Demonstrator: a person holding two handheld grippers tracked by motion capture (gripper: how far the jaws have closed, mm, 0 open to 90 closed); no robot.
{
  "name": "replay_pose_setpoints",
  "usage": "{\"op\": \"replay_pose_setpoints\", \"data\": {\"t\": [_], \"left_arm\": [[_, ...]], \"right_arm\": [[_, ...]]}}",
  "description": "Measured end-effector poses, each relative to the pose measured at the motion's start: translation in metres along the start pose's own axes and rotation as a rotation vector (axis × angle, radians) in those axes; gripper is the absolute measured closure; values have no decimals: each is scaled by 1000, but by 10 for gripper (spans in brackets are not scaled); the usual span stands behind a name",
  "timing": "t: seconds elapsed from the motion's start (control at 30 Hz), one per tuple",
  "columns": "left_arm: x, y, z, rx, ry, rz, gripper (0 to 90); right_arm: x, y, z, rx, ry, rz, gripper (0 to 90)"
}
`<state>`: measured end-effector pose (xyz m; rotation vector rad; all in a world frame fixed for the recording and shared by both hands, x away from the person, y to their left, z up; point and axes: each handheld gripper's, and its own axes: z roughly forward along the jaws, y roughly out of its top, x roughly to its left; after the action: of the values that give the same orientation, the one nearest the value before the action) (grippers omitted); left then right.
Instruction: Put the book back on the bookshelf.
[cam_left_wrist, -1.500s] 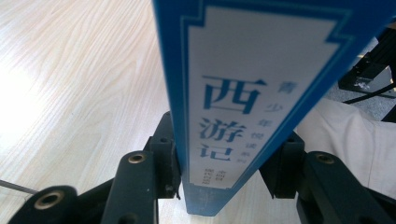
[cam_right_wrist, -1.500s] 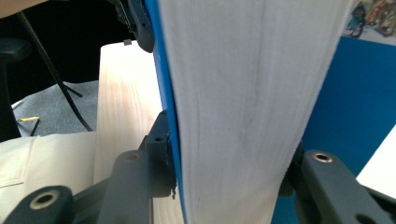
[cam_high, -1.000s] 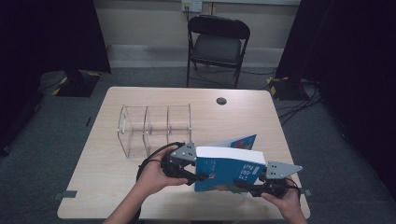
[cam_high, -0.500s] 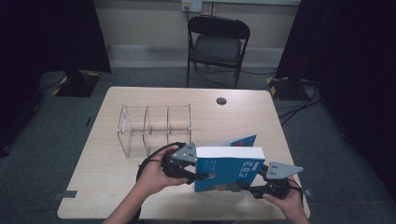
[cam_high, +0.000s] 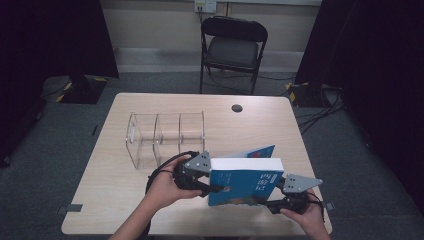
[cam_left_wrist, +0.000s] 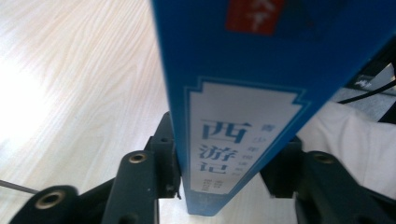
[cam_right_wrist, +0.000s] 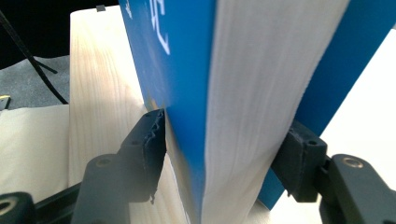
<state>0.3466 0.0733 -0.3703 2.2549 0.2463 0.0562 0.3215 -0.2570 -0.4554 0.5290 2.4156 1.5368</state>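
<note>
A thick blue book (cam_high: 245, 180) stands on edge near the table's front edge, its back cover splayed a little. My left gripper (cam_high: 212, 187) is shut on its spine end; in the left gripper view both pads touch the spine (cam_left_wrist: 243, 93), and these jaws have just been opening slightly. My right gripper (cam_high: 272, 202) holds the other end. In the right gripper view the white page block (cam_right_wrist: 252, 93) fills the gap between the jaws. One pad rests on the back cover and the other's tip meets the front cover. These jaws have been opening too.
A clear acrylic organizer (cam_high: 165, 135) with three compartments stands behind the left hand. A small black round cap (cam_high: 237, 108) sits in the wooden table (cam_high: 100, 200) near its far edge. A black folding chair (cam_high: 232, 45) stands beyond the table.
</note>
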Motion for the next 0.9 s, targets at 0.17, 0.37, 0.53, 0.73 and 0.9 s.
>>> {"op": "replay_pose_setpoints", "data": {"t": [0.17,0.37,0.53,0.73,0.9], "left_arm": [[0,2,-9,2,1,-26,509],[0,13,-18,52,6,-40,511],[0,18,-19,56,11,-28,533],[0,21,-14,59,15,-7,572],[-1,19,-15,44,15,13,601]], "right_arm": [[0,0,1,0,4,-4,412],[0,0,3,2,8,-6,408],[1,1,4,2,10,-1,407],[1,0,5,6,8,1,402],[0,-1,4,5,0,5,371]]}}
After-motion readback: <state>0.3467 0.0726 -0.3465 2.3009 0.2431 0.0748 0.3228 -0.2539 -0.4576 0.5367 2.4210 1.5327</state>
